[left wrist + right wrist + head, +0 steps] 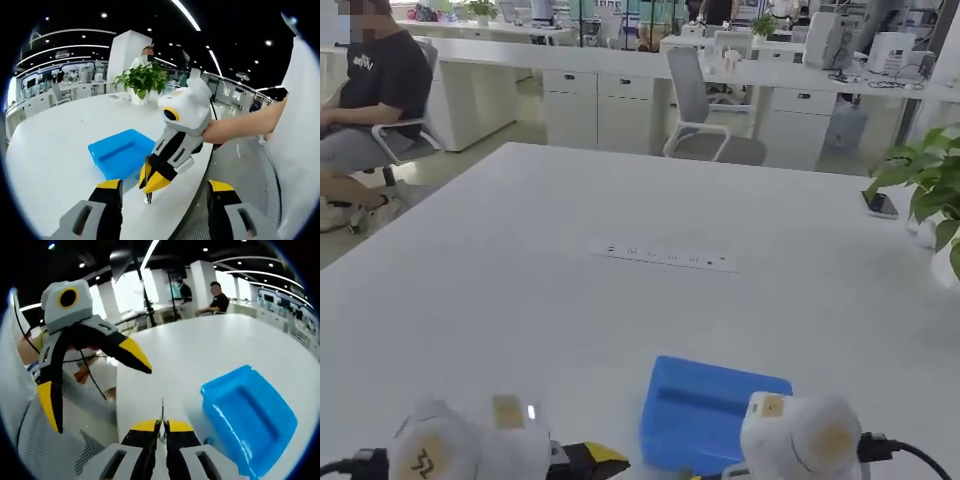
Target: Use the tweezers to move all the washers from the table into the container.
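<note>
Task at an early stage, as judged. Right gripper [161, 426] clamped tight on thin metal tweezers [162, 412]; left gripper [165, 186] spread wide, empty. Shallow blue plastic container [250, 415], ahead-right of the right gripper, looks empty; washers not discernible on white tabletop [620, 200].

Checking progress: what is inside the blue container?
The blue container looks bare inside; in the head view, a hand-held gripper covers its near corner.
</note>
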The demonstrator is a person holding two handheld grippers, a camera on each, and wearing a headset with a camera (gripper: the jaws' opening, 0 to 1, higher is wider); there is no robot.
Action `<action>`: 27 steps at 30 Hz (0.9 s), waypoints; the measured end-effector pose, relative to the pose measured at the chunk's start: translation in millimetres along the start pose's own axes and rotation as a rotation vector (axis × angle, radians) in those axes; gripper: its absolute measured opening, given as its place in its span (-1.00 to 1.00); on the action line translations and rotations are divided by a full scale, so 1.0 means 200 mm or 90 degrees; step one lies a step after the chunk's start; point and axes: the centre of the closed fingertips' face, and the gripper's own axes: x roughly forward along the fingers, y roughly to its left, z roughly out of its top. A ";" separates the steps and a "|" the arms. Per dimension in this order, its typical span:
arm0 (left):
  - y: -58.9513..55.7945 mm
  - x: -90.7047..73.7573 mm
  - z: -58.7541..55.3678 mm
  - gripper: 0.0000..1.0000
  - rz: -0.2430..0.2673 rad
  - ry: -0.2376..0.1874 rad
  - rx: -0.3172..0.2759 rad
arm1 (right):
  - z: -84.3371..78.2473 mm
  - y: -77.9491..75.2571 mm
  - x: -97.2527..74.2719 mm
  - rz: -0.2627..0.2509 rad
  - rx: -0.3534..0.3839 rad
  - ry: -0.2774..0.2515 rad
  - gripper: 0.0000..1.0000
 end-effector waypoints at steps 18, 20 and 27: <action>0.05 -0.09 0.13 0.97 0.187 -0.202 -0.037 | 0.18 -0.10 -0.36 -0.042 0.053 -0.091 -0.94; 0.07 -0.08 0.13 0.97 0.207 -0.201 -0.022 | 0.20 -0.14 -0.40 -0.058 0.050 -0.093 -0.94; 0.11 -0.08 0.13 0.97 0.265 -0.208 0.016 | 0.25 -0.35 -0.51 -0.123 0.083 -0.117 -0.94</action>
